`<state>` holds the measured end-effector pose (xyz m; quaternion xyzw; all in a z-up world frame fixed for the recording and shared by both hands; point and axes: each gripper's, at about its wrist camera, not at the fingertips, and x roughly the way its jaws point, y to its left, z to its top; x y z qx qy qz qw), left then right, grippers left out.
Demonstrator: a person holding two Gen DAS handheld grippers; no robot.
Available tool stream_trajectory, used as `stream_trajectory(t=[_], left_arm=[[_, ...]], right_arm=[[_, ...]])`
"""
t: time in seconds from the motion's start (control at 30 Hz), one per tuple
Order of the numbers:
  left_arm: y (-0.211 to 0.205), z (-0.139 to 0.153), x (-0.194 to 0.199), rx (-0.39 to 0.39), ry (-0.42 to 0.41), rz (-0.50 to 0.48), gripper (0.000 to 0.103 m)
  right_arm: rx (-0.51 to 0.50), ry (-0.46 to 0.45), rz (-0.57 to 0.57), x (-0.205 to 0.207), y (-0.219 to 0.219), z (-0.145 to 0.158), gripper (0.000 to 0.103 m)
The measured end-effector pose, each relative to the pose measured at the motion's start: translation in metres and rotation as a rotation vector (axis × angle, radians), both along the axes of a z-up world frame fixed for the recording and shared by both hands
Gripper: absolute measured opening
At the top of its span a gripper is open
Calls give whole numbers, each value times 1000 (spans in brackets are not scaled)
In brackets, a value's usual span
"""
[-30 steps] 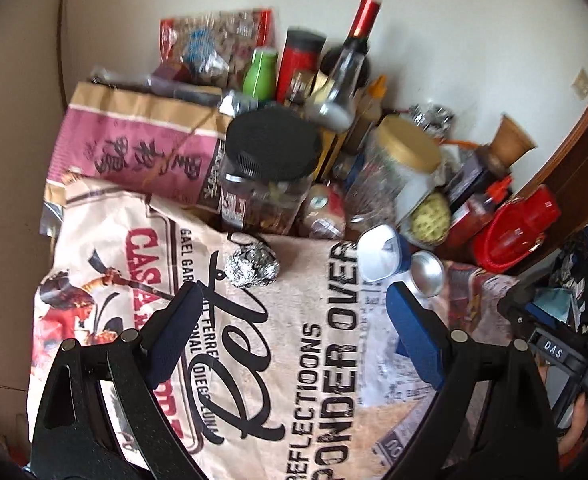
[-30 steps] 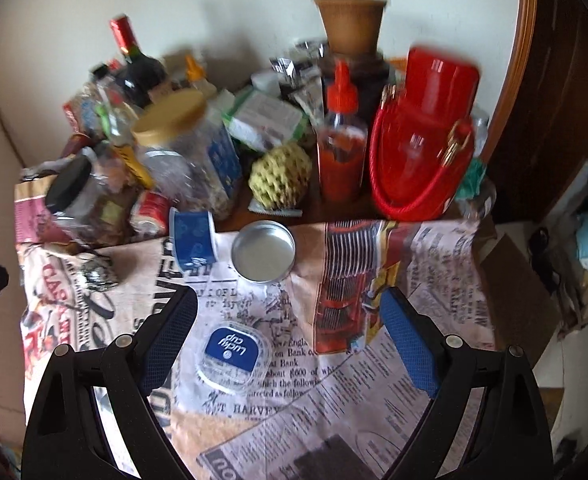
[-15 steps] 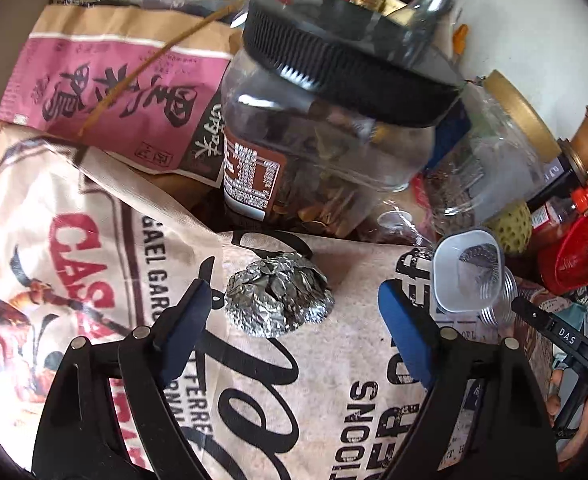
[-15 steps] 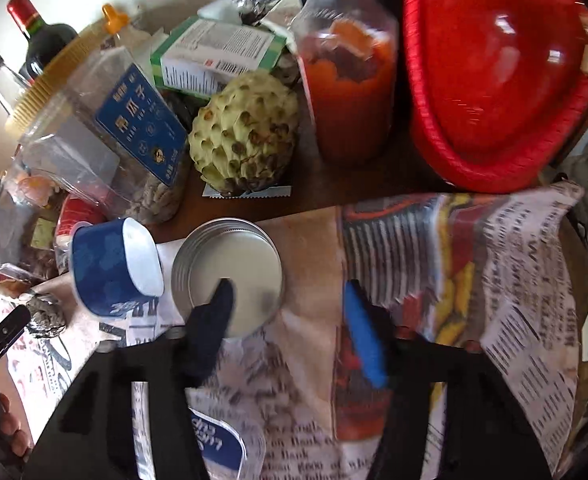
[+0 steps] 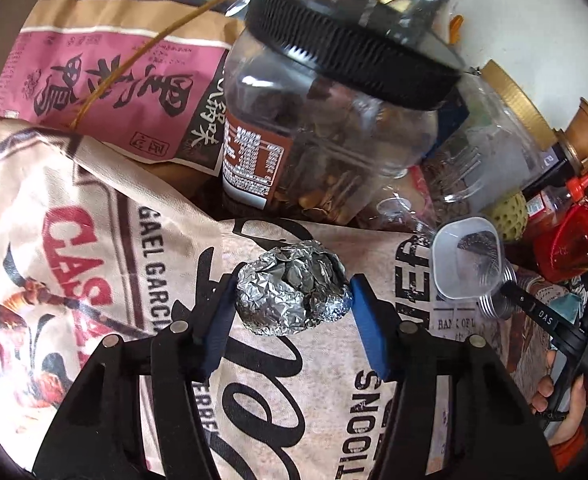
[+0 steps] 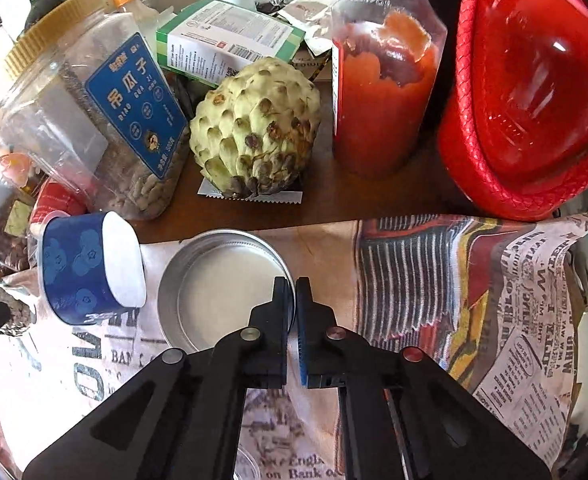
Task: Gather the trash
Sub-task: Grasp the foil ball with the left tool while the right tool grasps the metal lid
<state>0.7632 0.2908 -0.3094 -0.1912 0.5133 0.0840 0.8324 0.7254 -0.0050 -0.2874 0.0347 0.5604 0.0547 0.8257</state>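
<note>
Both tools have dropped from a high view of the bench to just above its printed newspaper-pattern cloth [image 5: 277, 400], and both have just been closing. That puts two pieces of trash under grip at once, so the pick-up step looks all but done and the lift is what remains.

The left tool [image 5: 291, 300] has narrowed to about half its spread around the crumpled foil ball [image 5: 294, 288]. The ball lies on the cloth just in front of the black-lidded jar [image 5: 326, 120], and both blue pads [image 5: 368, 328] now sit against its sides, where a moment ago they stood clear of it. The grip looks light; foil may crush further.

The right tool [image 6: 291, 292] has gone from wide to nearly shut, pinching the near rim of the shallow round metal lid [image 6: 225, 280]: one finger is inside the lid, the other outside. Relative to the jar, the lid lies further right, beside the tipped blue-printed plastic cup [image 6: 89, 264] and in front of the custard apple [image 6: 257, 128]. A thin rim pinch could let the lid swing.
</note>
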Motion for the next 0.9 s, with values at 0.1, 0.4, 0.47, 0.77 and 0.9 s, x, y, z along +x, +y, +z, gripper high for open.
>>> stream_trajectory(t=[0.1, 0.4, 0.47, 0.77, 0.9], left_arm=[[-9, 16, -6, 26, -15, -17, 56], [-55, 85, -41, 54, -132, -67, 56], [-73, 105, -53, 83, -176, -78, 56], [-147, 171, -119, 110, -308, -90, 56], [-180, 194, -161, 142, -349, -87, 56]], right_arm=[[27, -10, -5, -9, -5, 14, 3], [51, -173, 35, -58, -43, 104, 3], [68, -210, 56, -65, -53, 125, 3], [110, -369, 99, -132, -92, 191, 3], [137, -405, 122, -154, -108, 199, 3]])
